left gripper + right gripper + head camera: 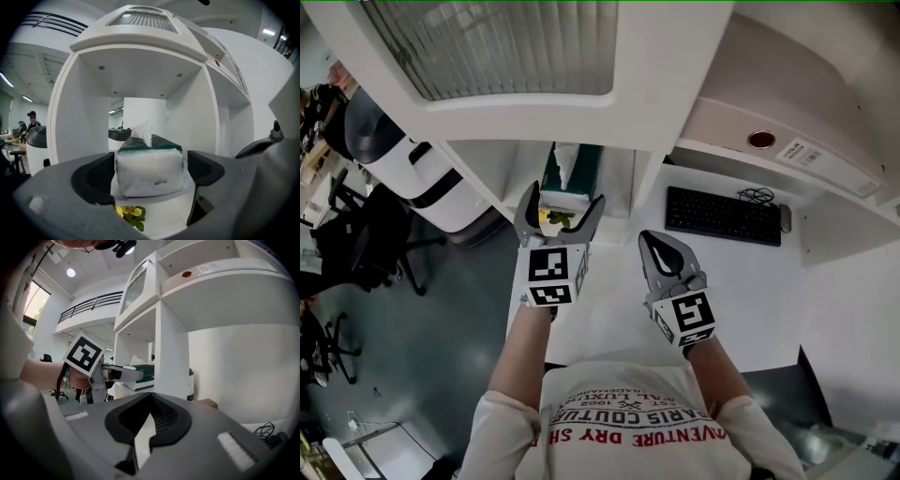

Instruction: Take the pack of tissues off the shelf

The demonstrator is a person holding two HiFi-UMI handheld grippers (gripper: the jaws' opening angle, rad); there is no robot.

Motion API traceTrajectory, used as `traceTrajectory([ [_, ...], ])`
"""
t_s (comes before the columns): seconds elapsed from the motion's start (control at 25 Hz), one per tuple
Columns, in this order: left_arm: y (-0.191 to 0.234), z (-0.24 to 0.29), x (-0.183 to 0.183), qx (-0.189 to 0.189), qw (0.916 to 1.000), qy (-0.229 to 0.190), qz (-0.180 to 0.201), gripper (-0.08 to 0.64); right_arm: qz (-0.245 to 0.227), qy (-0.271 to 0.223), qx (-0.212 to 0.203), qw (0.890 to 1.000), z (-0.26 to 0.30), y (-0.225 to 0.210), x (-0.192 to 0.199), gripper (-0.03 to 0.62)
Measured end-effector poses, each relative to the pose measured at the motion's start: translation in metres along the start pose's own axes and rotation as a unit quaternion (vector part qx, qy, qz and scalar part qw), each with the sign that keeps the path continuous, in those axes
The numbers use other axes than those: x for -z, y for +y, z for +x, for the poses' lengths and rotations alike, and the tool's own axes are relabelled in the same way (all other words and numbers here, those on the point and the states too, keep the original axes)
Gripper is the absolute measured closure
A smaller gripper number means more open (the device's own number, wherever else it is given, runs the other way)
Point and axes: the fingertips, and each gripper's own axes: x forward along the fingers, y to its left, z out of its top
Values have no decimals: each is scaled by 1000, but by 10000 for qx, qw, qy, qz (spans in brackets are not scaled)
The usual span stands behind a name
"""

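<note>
The pack of tissues [149,168], clear plastic with a green top and a white tissue sticking up, stands on a white shelf [190,191] inside an open cubby. My left gripper [150,174] is open, with a jaw on each side of the pack; the right pad [204,166] stands a little off it. In the head view the left gripper [563,202] reaches into the cubby at the green pack [574,169]. My right gripper [654,242] hangs shut and empty over the desk, to the right of the cubby. The right gripper view shows its shut jaws and the left gripper [117,373] at the pack [143,369].
A yellow flower with green leaves [131,213] lies below the shelf. A black keyboard [722,216] and a mouse [785,217] sit on the white desk [750,291] to the right. Office chairs [356,244] and a white bin [412,169] stand on the floor at left.
</note>
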Motion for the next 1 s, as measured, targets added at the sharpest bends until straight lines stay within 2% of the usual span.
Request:
traceTrajectory([
  [0.16, 1, 17, 4, -129, 9996, 225, 107, 72, -6, 34, 10, 10000, 6, -8, 3, 592],
  [0.36, 14, 27, 1, -707, 9973, 54, 213, 72, 80, 163, 119, 9998, 7, -23, 15, 592],
  [0.52, 20, 27, 1, -1020, 9945, -19, 251, 87, 153, 260, 249, 9992, 6, -33, 24, 592],
  [0.72, 23, 25, 3, -1089, 9935, -8, 344, 113, 162, 341, 292, 9989, 5, -37, 30, 592],
  [1.0, 22, 13, 3, -947, 9949, 71, 334, 137, 63, 373, 265, 9989, -3, -24, 30, 592],
])
